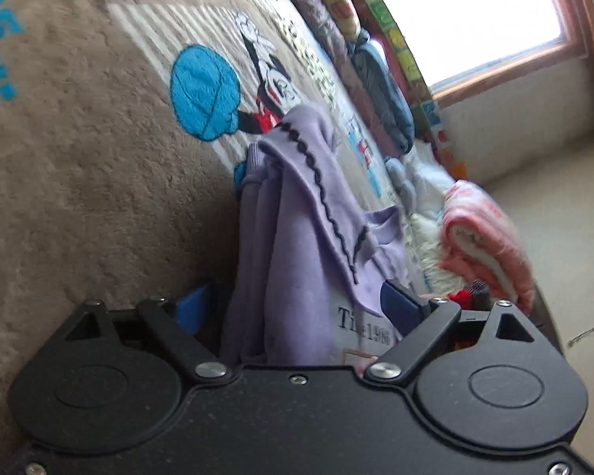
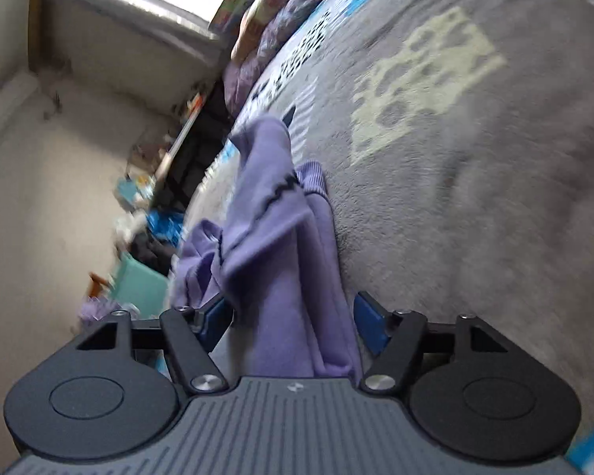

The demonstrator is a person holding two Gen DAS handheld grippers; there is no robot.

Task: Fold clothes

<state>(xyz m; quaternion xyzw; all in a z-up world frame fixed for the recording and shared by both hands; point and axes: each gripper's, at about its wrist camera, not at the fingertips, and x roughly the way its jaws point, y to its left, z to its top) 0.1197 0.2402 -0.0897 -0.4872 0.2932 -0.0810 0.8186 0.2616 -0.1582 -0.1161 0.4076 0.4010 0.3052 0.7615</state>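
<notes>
Right gripper tips behind lilac garment.

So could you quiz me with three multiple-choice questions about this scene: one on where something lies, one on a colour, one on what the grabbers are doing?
1. Where does the folded pink blanket lie in the left wrist view?
A. Right of the garment
B. Left of the garment
C. On top of the garment

2. What colour is the garment?
A. Green
B. Lilac with black zigzag trim
C. Plain white

3. What is the right gripper doing?
A. Hanging open and empty
B. Gripping a book
C. Holding garment cloth between its fingers

Answers: 1 A, it sits toward the right edge. 2 B, both views show lilac cloth. 3 C, cloth fills the gap between its blue fingers.
</notes>
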